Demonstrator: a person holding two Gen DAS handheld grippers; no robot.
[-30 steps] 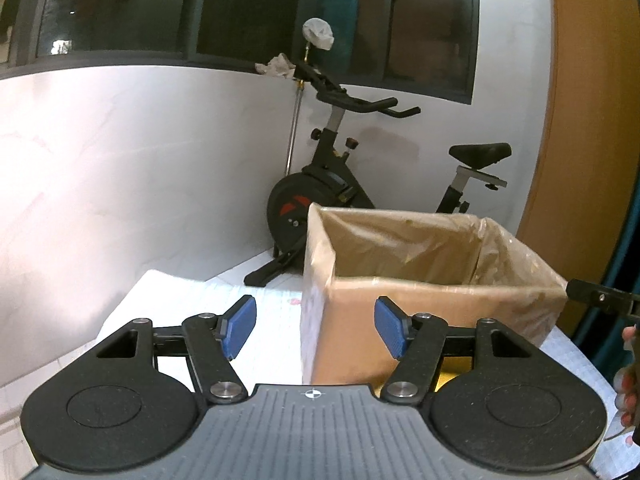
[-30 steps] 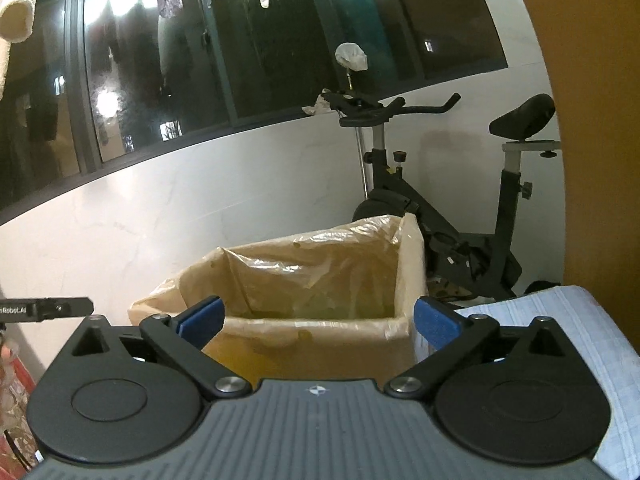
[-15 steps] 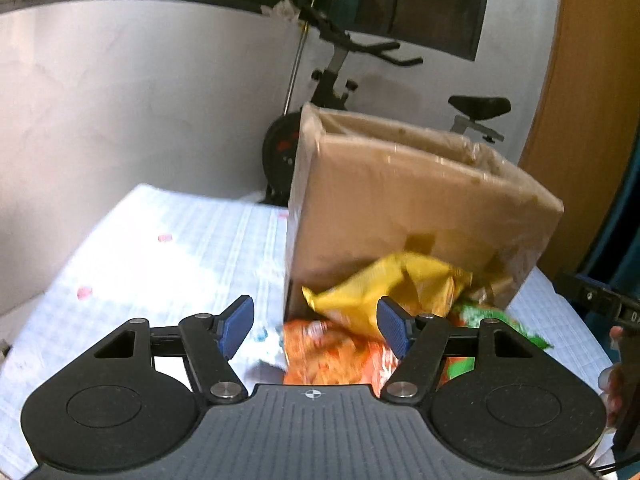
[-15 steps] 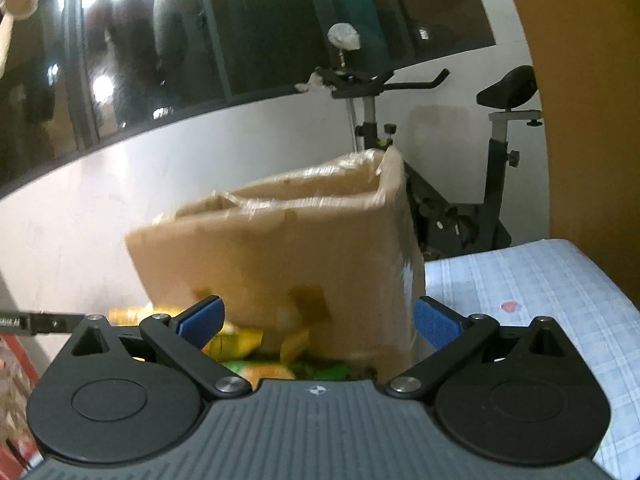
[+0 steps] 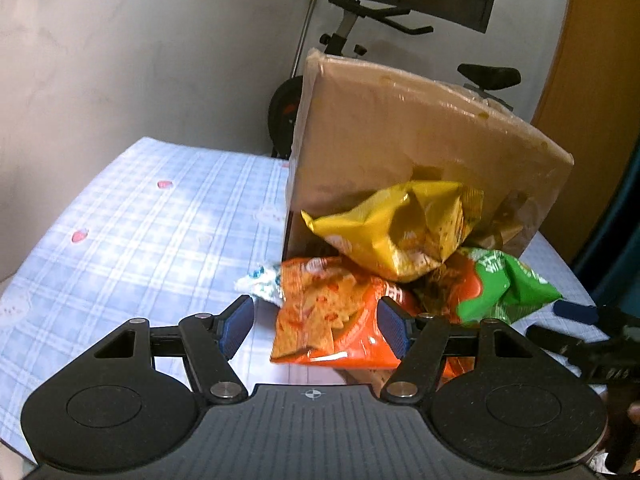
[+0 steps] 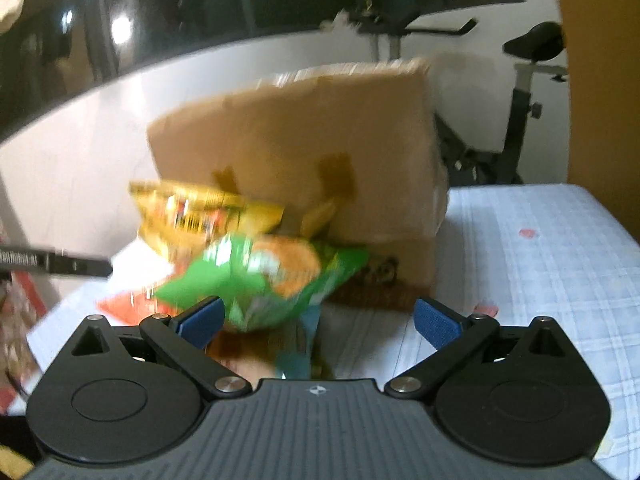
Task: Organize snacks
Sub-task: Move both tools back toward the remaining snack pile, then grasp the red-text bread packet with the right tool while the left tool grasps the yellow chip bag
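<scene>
A tall cardboard box (image 5: pixel 400 140) lined with plastic stands on the checked tablecloth (image 5: pixel 140 220). Several snack bags are heaped against its near side: a yellow bag (image 5: pixel 392 232) on top, an orange chip bag (image 5: pixel 332 316) below, a green bag (image 5: pixel 504 284) to the right and a small white-blue packet (image 5: pixel 264 280). My left gripper (image 5: pixel 316 328) hovers open just short of the orange bag, touching nothing. In the right wrist view, blurred, the box (image 6: pixel 320 140), yellow bag (image 6: pixel 200 216) and green bag (image 6: pixel 260 280) lie ahead of my open, empty right gripper (image 6: pixel 319 323).
An exercise bike (image 6: pixel 520 80) stands behind the table against the white wall. A brown wooden panel (image 5: pixel 592 100) rises at the right. Bare cloth (image 6: pixel 540 260) stretches right of the box, and more to its left.
Both views have dropped and tilted down. The box's open top has left sight, and the snack bags at its foot have come into view. Both grippers stay open.
</scene>
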